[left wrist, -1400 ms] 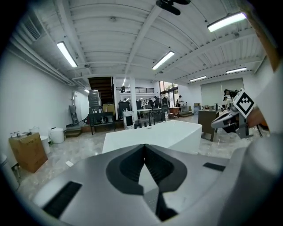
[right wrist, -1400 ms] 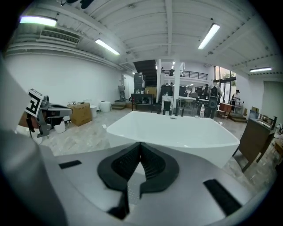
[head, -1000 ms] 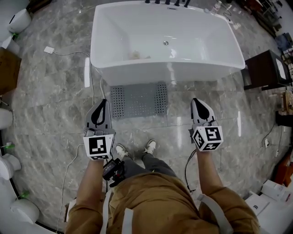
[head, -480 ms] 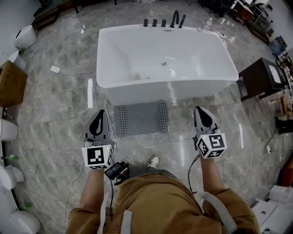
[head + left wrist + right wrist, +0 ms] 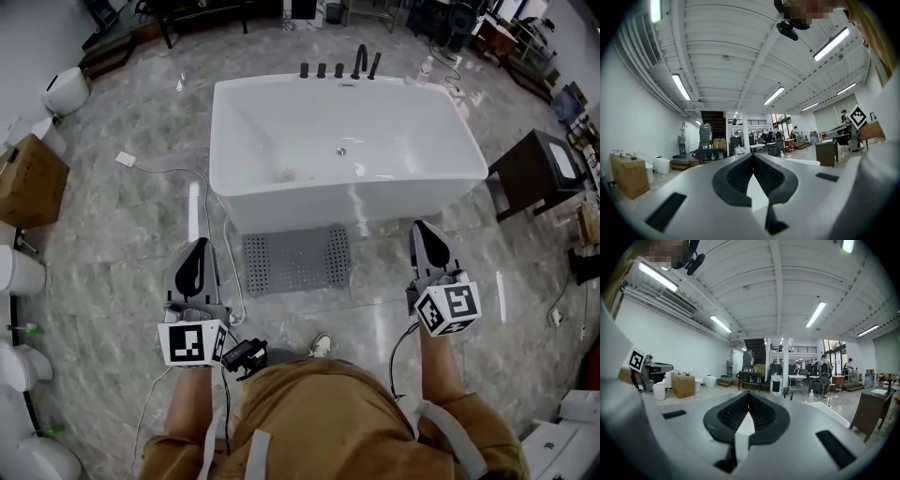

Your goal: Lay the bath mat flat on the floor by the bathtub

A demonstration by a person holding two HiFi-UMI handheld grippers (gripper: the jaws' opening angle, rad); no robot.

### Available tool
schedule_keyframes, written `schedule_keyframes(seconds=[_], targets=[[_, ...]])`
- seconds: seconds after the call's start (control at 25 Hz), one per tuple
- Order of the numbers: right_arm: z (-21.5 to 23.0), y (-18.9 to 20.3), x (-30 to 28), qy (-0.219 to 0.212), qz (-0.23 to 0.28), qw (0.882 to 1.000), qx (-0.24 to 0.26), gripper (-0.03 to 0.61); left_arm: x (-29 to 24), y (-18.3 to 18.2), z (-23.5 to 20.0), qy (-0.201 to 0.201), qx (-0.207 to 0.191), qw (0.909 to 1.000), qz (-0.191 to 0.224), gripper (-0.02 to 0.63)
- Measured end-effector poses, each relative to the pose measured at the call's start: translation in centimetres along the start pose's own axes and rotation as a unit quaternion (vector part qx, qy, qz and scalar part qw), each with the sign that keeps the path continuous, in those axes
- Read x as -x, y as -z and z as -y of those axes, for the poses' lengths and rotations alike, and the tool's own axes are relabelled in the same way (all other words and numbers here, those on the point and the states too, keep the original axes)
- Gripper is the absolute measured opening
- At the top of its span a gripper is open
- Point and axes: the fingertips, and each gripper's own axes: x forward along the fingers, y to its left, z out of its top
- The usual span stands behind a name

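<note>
A grey perforated bath mat (image 5: 296,260) lies flat on the marble floor, against the near side of the white bathtub (image 5: 342,150). My left gripper (image 5: 197,251) is held up at the left of the mat, shut and empty. On the mat's right my right gripper (image 5: 427,232) is likewise shut with nothing in it. Both point level, away from me. In the left gripper view the jaws (image 5: 752,157) meet with no gap, and the right gripper view shows the same at its jaws (image 5: 749,393). Neither gripper touches the mat.
A white cable (image 5: 199,202) runs over the floor left of the tub. A cardboard box (image 5: 30,180) and white toilets (image 5: 67,90) stand at the left. A dark side table (image 5: 536,173) is right of the tub. My shoe (image 5: 321,344) is just short of the mat.
Both grippers have risen away from the floor, still shut. The head view has tilted up, showing more of the room beyond the tub. The mat has not moved.
</note>
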Motion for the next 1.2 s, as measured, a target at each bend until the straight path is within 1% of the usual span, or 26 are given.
schedule_keyframes(seconds=[0.2,0.4,0.64,0.8,1.0,1.08,1.2], targets=[[-0.5,-2.1,2.4,-0.003,0.023,1.000,-0.008,0.005,2.2,-2.8,-0.5,-0.015,0.002,0.9997,0.021,0.003],[-1.7,-3.8,4.6,-0.018,0.029,0.999,-0.008,0.005,4.6,-5.0,-0.8,-0.034,0.014,0.9986,0.039,0.003],[-2.4,-6.0,6.4,-0.026,0.041,0.999,0.016,0.005,7.3,-6.7,-1.5,-0.055,0.012,0.9970,0.053,0.003],[-2.2,-6.4,7.6,-0.022,0.038,0.999,0.018,0.005,9.2,-7.2,-2.0,-0.067,0.008,0.9966,0.047,0.004],[-1.8,-6.2,8.8,-0.010,0.037,0.999,0.014,0.005,11.4,-8.8,-2.7,-0.090,-0.016,0.9946,0.049,0.003],[-1.9,-5.9,8.8,-0.007,0.037,0.999,0.006,0.005,12.0,-9.3,-3.1,-0.099,-0.018,0.9936,0.051,0.004],[-2.5,-5.6,8.5,-0.013,0.037,0.999,-0.004,0.005,12.0,-9.1,-3.0,-0.100,-0.020,0.9937,0.048,0.003]])
